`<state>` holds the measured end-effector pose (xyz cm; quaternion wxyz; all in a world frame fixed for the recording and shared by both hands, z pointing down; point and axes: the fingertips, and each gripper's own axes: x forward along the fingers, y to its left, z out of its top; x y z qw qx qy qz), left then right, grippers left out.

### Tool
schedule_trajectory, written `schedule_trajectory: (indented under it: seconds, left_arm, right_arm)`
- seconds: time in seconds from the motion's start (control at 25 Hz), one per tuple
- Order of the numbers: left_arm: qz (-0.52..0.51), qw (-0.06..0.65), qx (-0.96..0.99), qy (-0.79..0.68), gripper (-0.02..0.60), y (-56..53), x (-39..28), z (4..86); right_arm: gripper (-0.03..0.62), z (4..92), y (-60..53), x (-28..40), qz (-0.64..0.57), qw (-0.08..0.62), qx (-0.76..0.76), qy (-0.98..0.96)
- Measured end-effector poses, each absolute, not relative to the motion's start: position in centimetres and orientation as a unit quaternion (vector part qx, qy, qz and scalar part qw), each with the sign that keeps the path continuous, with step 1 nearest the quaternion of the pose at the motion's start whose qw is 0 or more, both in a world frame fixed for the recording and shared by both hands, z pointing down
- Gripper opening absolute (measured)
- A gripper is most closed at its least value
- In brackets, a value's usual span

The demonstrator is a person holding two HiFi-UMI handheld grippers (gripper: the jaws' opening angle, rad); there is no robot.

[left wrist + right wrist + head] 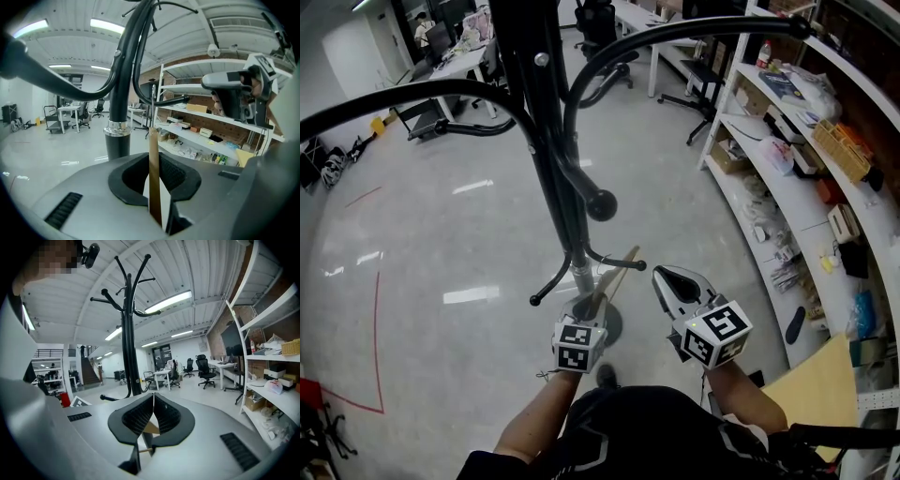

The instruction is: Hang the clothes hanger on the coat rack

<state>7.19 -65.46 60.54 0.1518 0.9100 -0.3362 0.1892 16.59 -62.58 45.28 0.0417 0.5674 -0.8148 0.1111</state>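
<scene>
The black coat rack [546, 141] rises just ahead of me, its curved arms spreading overhead; it also shows in the left gripper view as the coat rack [123, 84] and in the right gripper view as the coat rack [127, 333]. A wooden clothes hanger [613, 277] stands tilted beside the pole, its thin wire hook close to the pole. My left gripper [594, 307] is shut on the wooden hanger bar [153, 178]. My right gripper [669, 278] hovers to the right of the hanger, apart from it, jaws shut with nothing gripped [153, 401].
White shelving [806, 122] with boxes and clutter runs along the right. The rack's round base [614, 323] sits on the glossy grey floor near my feet. Desks and office chairs [605, 28] stand at the back. Red tape [377, 309] marks the floor at left.
</scene>
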Motion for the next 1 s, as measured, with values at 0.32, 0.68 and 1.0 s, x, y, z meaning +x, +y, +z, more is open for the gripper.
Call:
schedule_trajectory:
  seconds: [0.32, 0.68, 1.0]
  left_arm:
    - [0.192, 0.153, 0.907, -0.342, 0.048, -66.5, 7.4, 61.3]
    - [0.203, 0.15, 0.901, -0.353, 0.049, -66.8, 7.9, 62.5]
    - [0.21, 0.137, 0.901, -0.355, 0.048, -66.5, 8.1, 63.1]
  right_arm:
    - [0.008, 46.0, -62.8, 16.8, 0.116, 0.048, 0.574, -0.809]
    - [0.008, 46.7, -62.6, 17.1, 0.123, 0.052, 0.575, -0.807]
    - [0.008, 46.8, -62.2, 17.2, 0.126, 0.054, 0.573, -0.808]
